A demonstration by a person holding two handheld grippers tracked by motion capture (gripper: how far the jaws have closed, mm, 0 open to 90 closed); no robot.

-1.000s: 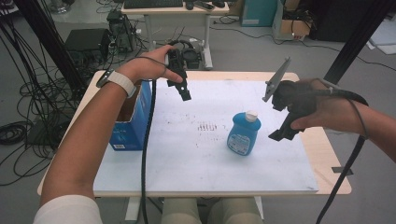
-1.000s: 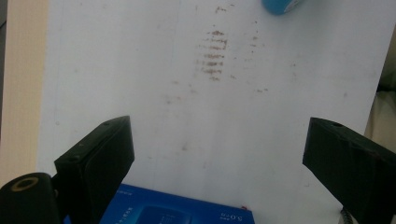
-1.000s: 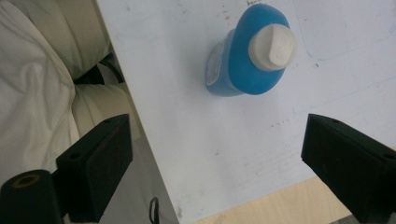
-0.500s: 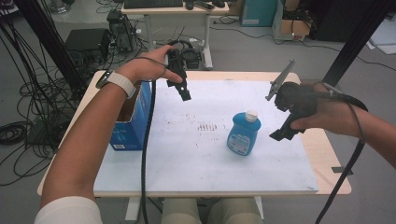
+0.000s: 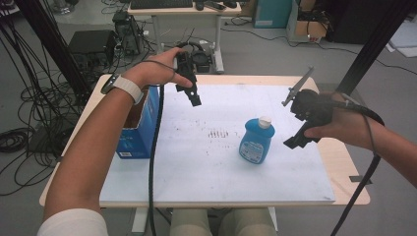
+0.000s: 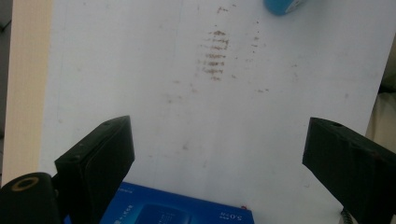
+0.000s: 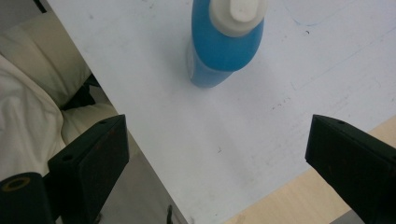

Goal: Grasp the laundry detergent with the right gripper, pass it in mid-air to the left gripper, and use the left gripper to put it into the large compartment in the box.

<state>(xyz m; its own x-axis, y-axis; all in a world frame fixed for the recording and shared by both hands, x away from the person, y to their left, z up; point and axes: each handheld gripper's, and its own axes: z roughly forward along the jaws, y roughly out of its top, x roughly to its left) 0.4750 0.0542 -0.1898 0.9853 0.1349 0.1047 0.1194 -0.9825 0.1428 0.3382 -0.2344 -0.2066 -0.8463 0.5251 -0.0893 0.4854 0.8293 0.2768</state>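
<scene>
Nearest me, my two forearms come in over the front edge of the counter (image 5: pixel 314 189), which is covered by a white sheet marked with a patch of dark smudges (image 5: pixel 219 132).

A little further in, the blue bottle (image 5: pixel 255 141) stands upright on the sheet, right of the middle, its white cap (image 5: pixel 265 120) on. Just beside it to the right hang my right tongs (image 5: pixel 296 141), tips angled down toward the counter and not touching the bottle. Since a second ago they have sunk a little and drawn slightly closer to it. In the right gripper view the jaws stand wide apart with nothing between them, and the bottle sits ahead of them. I judge this to be the approach for a grasp: the jaws must come around the bottle's body before closing.

Further off on the left, the open blue box (image 5: pixel 142 128) sits at the sheet's edge. Beyond it my left tongs (image 5: pixel 195 100) hover above the sheet, unmoved over that second; in the left gripper view the jaws are spread wide and empty, with the box's edge below them.
</scene>
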